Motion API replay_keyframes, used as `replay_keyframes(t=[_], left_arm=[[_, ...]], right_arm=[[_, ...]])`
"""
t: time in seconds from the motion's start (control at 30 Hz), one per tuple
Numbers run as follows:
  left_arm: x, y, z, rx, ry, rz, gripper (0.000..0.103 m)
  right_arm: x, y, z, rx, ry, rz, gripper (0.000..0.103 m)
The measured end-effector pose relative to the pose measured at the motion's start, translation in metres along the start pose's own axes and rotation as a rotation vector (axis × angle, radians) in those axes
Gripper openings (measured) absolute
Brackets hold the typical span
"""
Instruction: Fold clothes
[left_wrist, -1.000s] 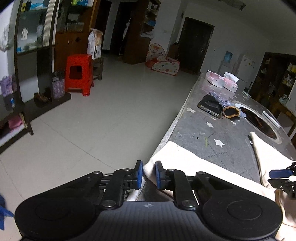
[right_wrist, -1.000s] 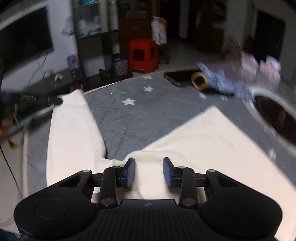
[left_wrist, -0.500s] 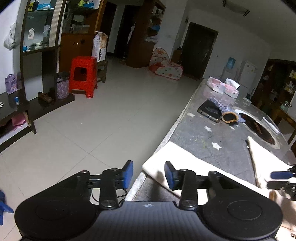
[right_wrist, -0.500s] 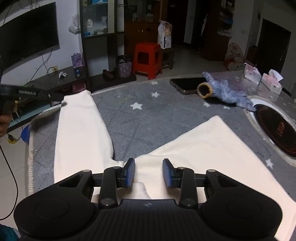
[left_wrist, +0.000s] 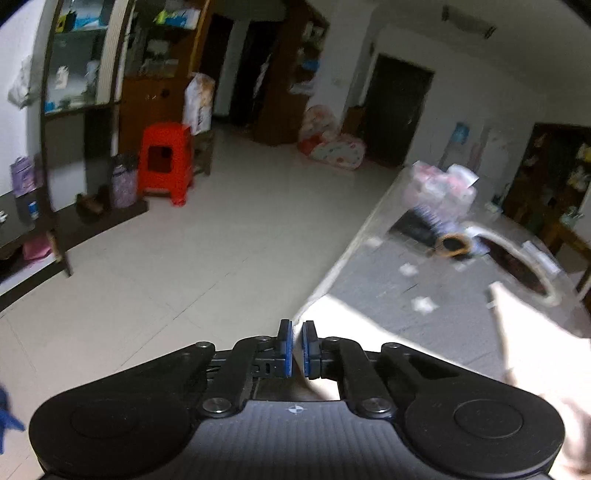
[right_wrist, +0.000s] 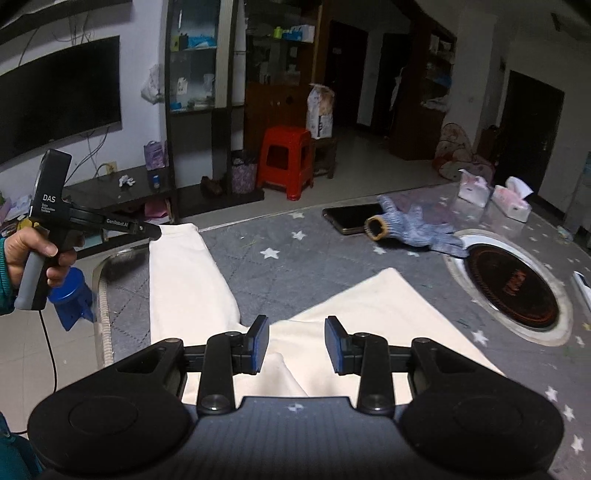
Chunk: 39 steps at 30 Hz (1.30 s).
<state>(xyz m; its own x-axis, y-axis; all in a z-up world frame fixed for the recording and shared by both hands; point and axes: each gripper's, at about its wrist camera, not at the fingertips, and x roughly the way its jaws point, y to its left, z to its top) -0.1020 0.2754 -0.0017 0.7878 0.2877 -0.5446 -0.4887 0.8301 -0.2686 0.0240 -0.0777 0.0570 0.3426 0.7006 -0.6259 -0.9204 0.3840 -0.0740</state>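
Partly hidden trouser hem (left_wrist: 325, 317) behind left hand-held gripper (left_wrist: 297, 345)

The cream cotton trousers (right_wrist: 369, 314) lie flat on the grey star-patterned tablecloth (right_wrist: 314, 258). Their two legs spread in a V away from the near edge. The left leg's far end reaches the table's left edge.

A home's living room: wall television (right_wrist: 59, 96), display shelves (right_wrist: 199, 55), red plastic stool (right_wrist: 286, 162), tiled floor (left_wrist: 184, 251).
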Motion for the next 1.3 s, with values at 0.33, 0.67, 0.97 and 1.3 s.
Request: replay_keyframes(t=[0.33,0.67,0.97,1.3], left_arm=[[-0.049,-0.119,0.026,0.102,-0.053,-0.399,0.006],[-0.062,-0.248,-0.03,0.302,0.121,-0.826,0.006],[-0.046,-0.239,-0.059,0.437,0.2,-0.763,0.009],[-0.01,-0.157,-0.066,0.488,0.252,-0.481,0.009]], right_arm=[[-0.056,-0.032,-0.035,0.103,-0.019,-0.131,0.033],[-0.1,-0.065,-0.088,0.247,-0.004,-0.222,0.033],[-0.098,-0.067,-0.112,0.319,0.036,-0.169,0.033],[-0.059,-0.049,-0.124,0.355,0.111,-0.093,0.031]])
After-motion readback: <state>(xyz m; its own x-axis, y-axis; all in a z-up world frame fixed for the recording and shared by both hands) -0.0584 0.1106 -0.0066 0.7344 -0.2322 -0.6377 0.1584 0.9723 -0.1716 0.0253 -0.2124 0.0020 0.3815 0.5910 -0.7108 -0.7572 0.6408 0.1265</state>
